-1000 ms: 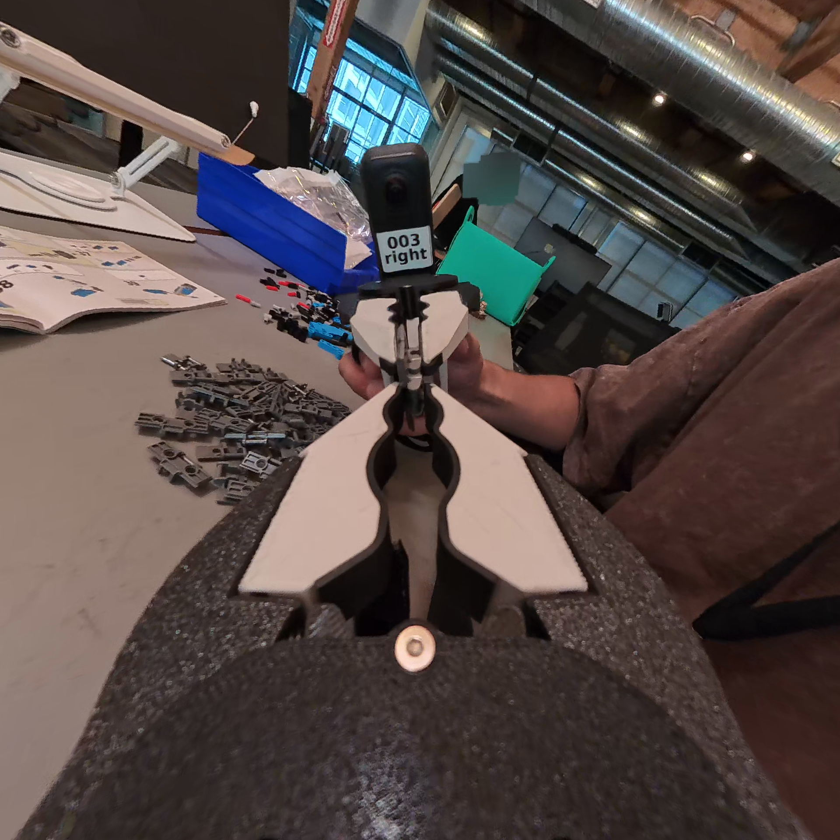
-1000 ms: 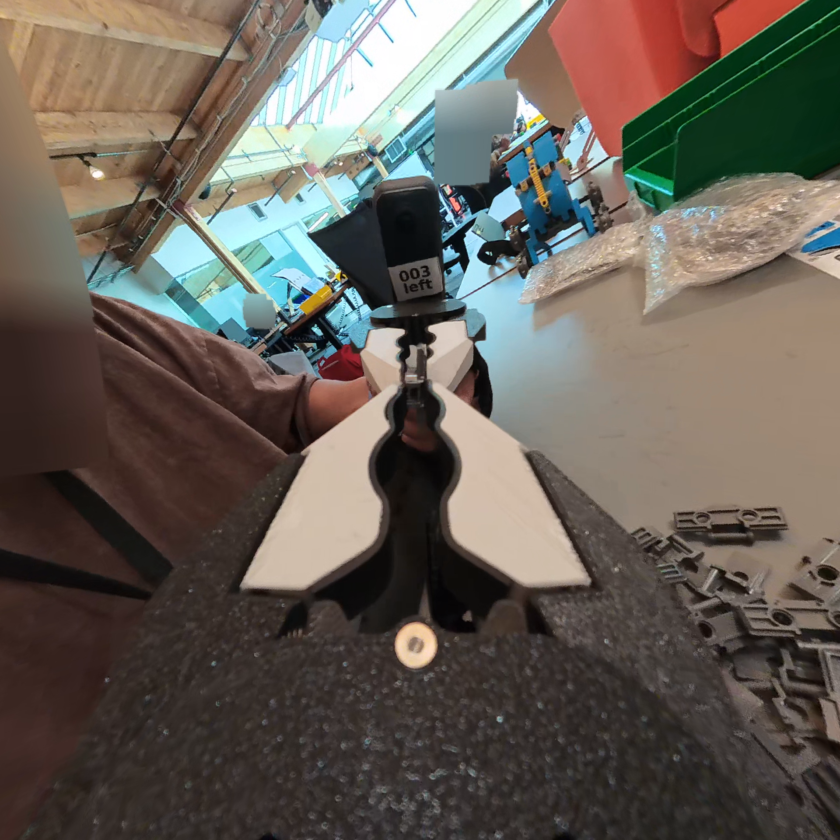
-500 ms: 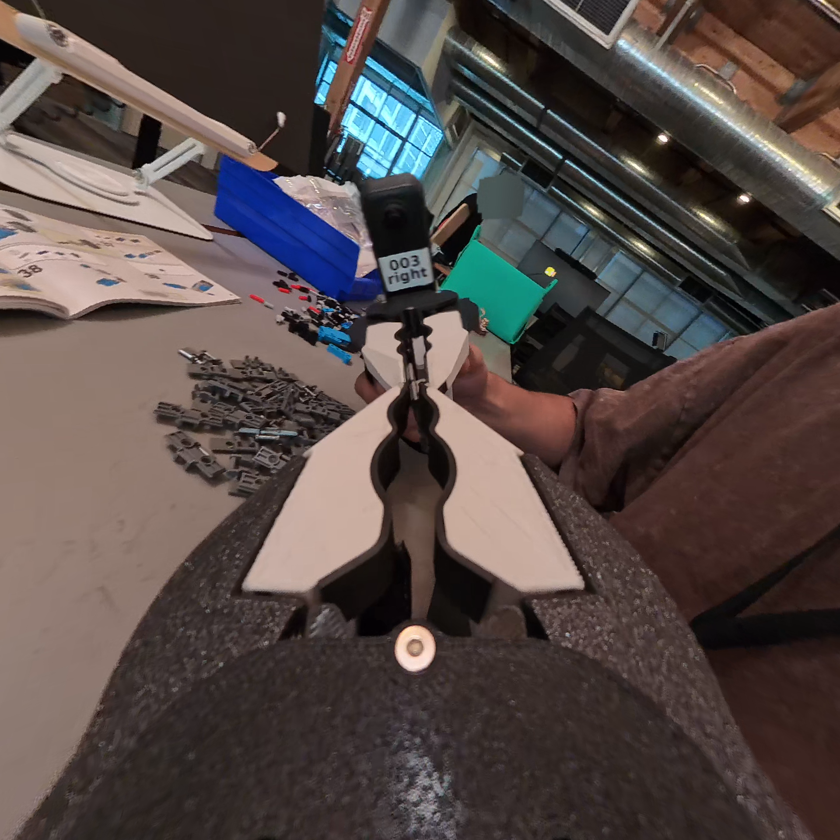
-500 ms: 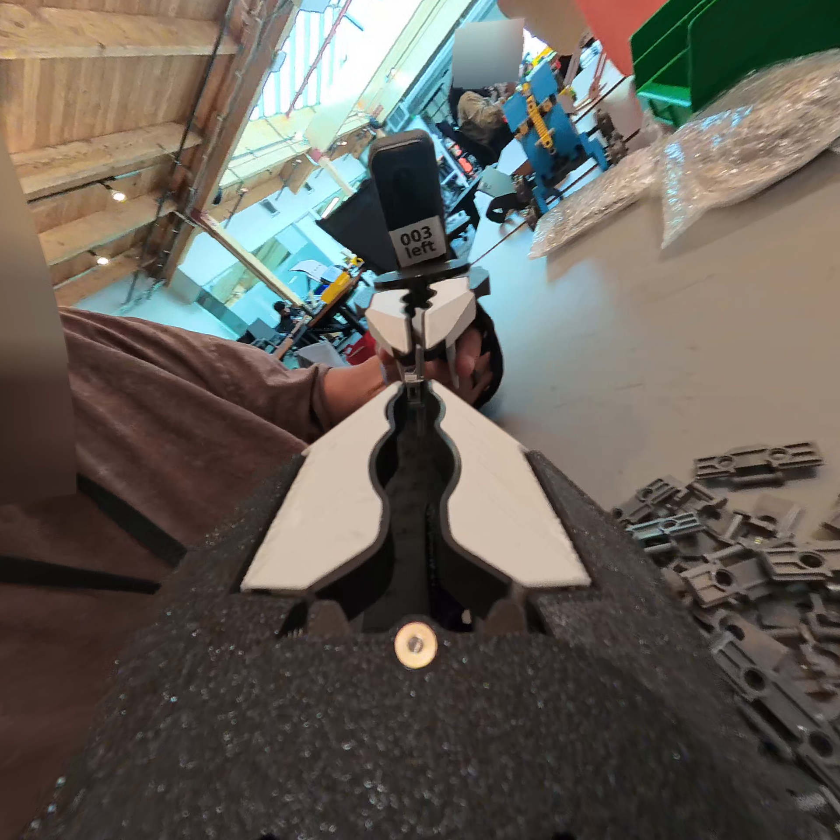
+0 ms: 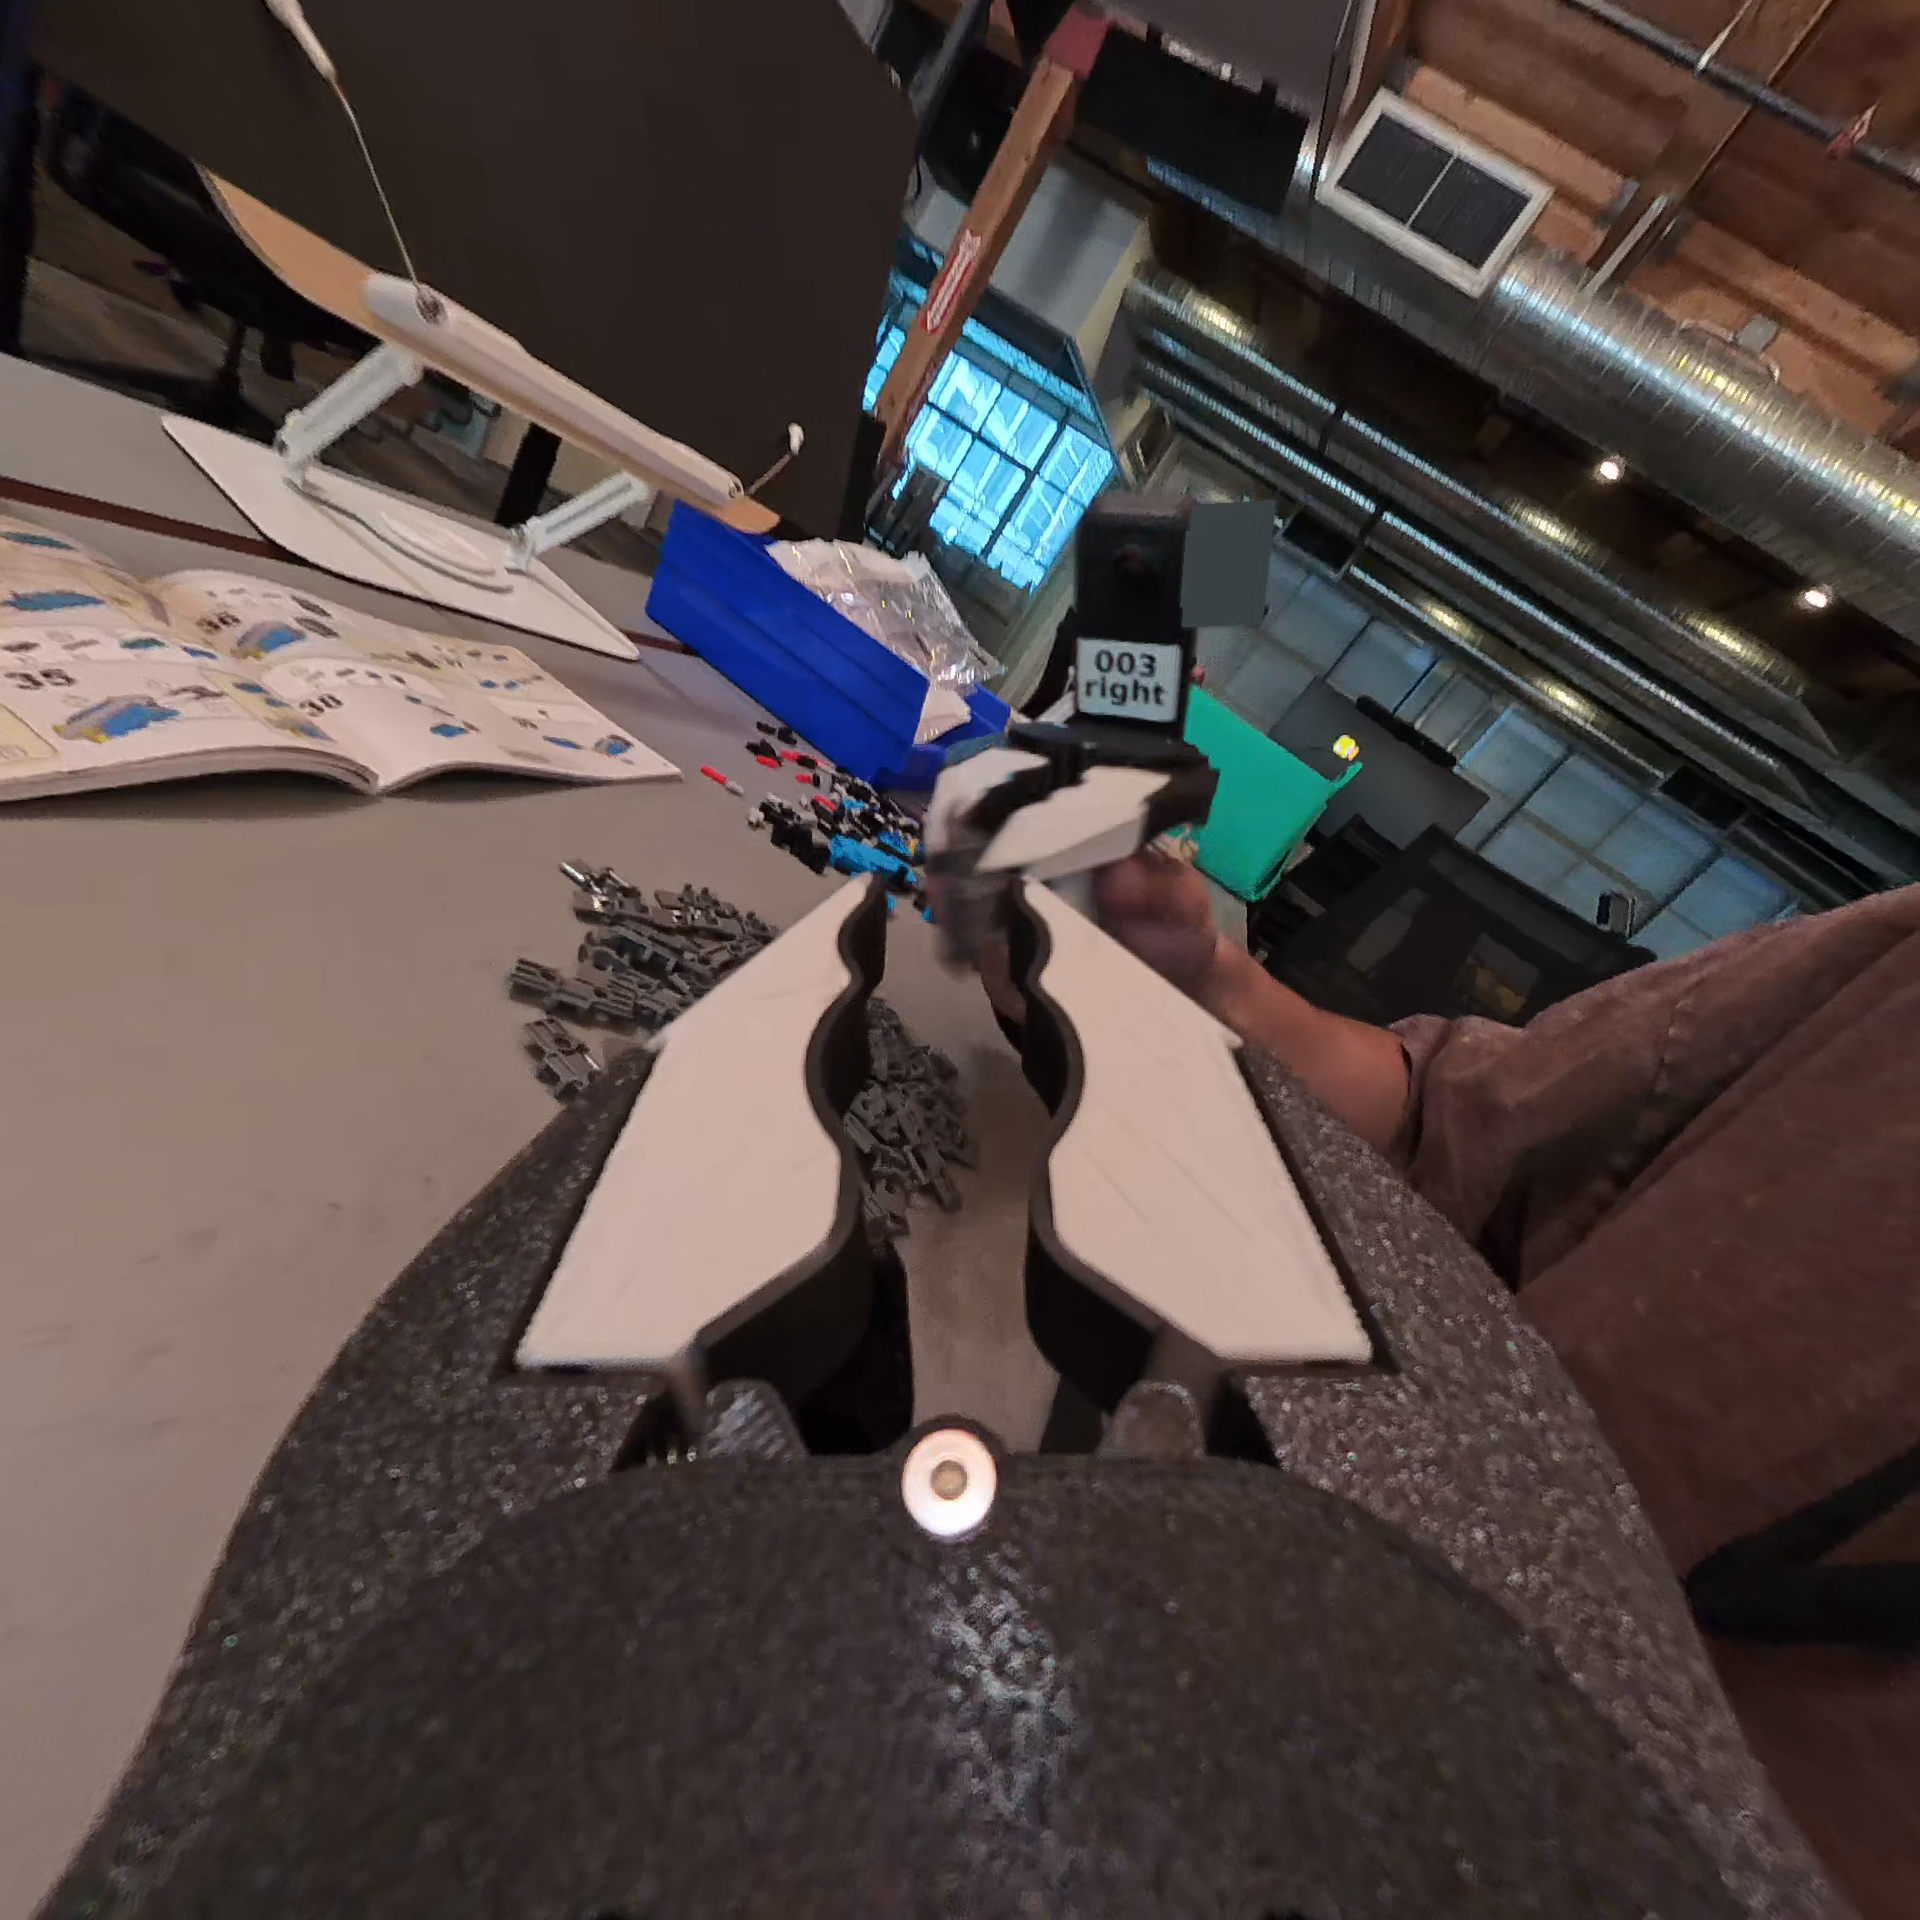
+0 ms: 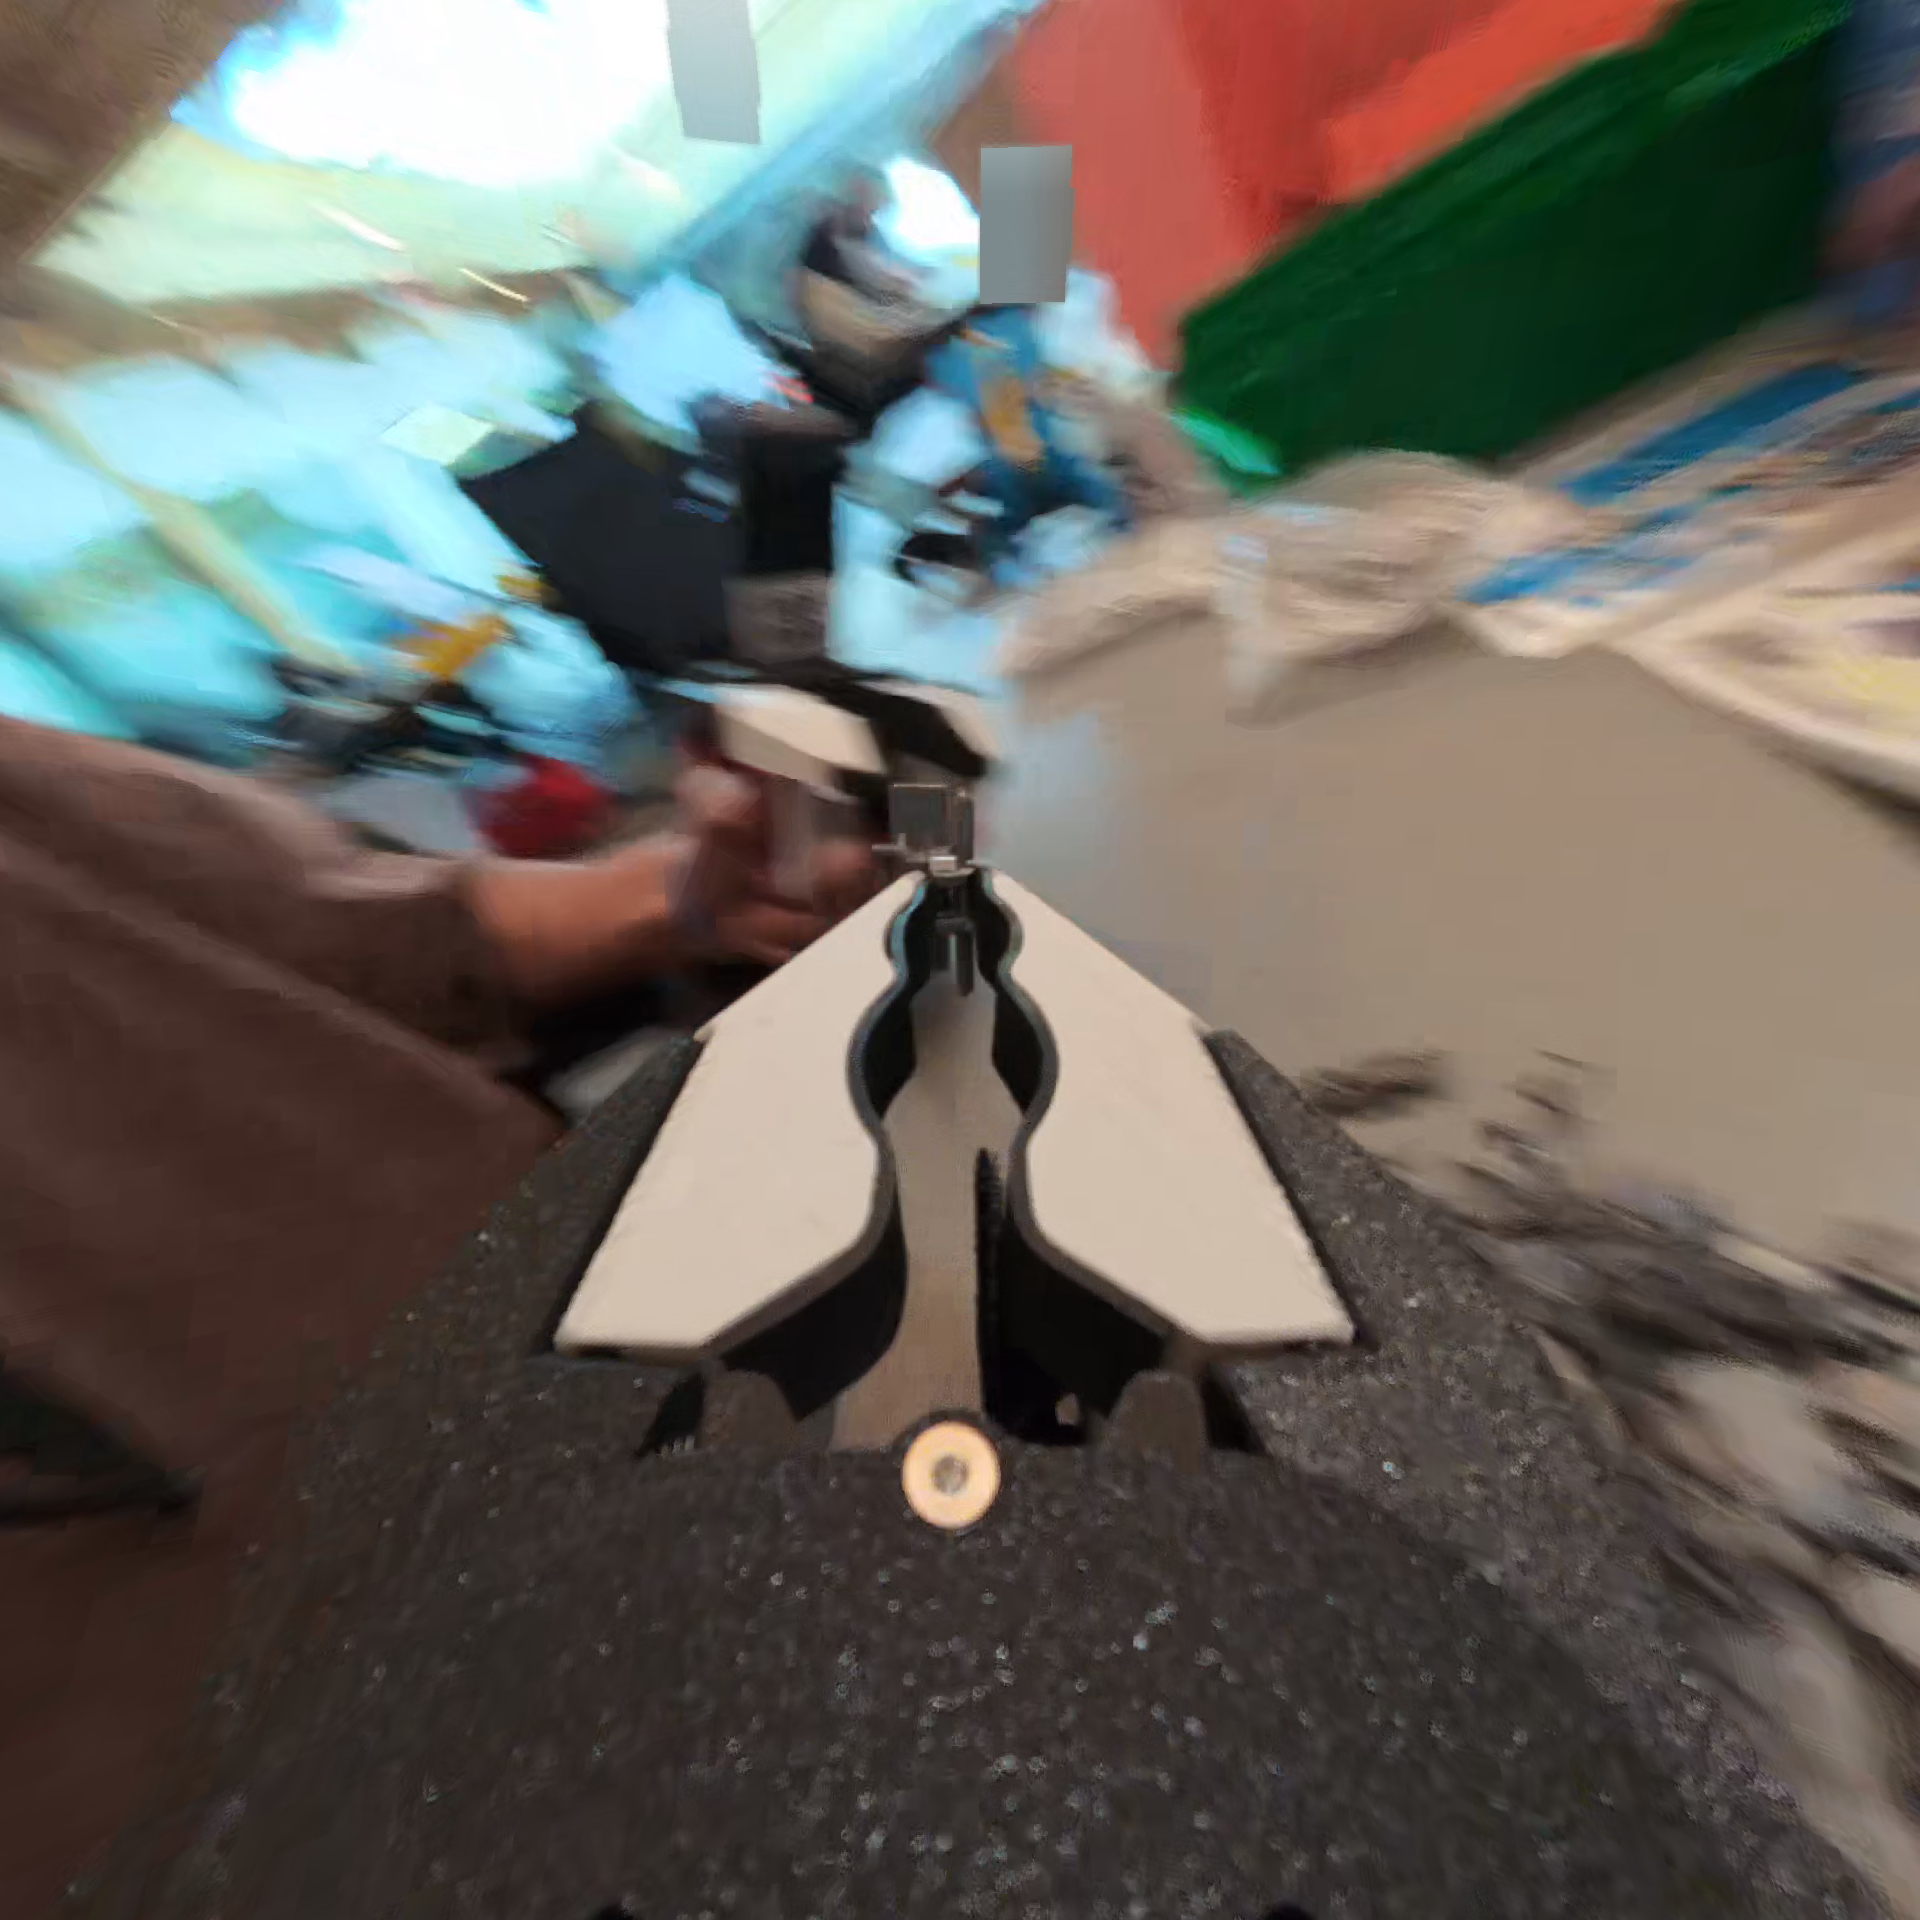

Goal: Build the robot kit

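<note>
**Left tongs** point(image 5: 945, 909): spread, with nothing between the tips. Held low over the table, they point toward the other tool.

**Right tongs** point(image 6: 948, 883): pressed nearly together, pinching a small grey piece point(image 6: 933, 831) at the very tips. The piece stands up beyond the tips, clear of the table. This view is heavily smeared, so finer detail of the piece cannot be told. In the left wrist view the tool is tilted, blurred and gripped by a hand point(image 5: 1153, 935), just past the left tips.

**Risks (judgement):**
- The hold is only at the tip ends, and a quick swing could twist the piece or flick it out.
- If dropped, it would be lost among the look-alike grey parts point(image 5: 655, 951) heaped directly below.
- The two tools are close, and a misjudged approach could knock tip against tip.

**Surface:** a plain grey table point(image 5: 208, 1091).
- Small black, red and blue parts point(image 5: 831, 821) lie scattered beyond the heap.
- An open booklet point(image 5: 312, 675) lies to the left.
- A blue bin point(image 5: 810, 665) holds a clear bag point(image 5: 873, 597).
- A white stand point(image 5: 468, 416) is behind.
- A green bin point(image 6: 1507, 291) is on the far side.

**Room:** an open workshop with wooden beams, silver ducting point(image 5: 1662, 384) and large windows. A dark panel stands behind the table.
</note>
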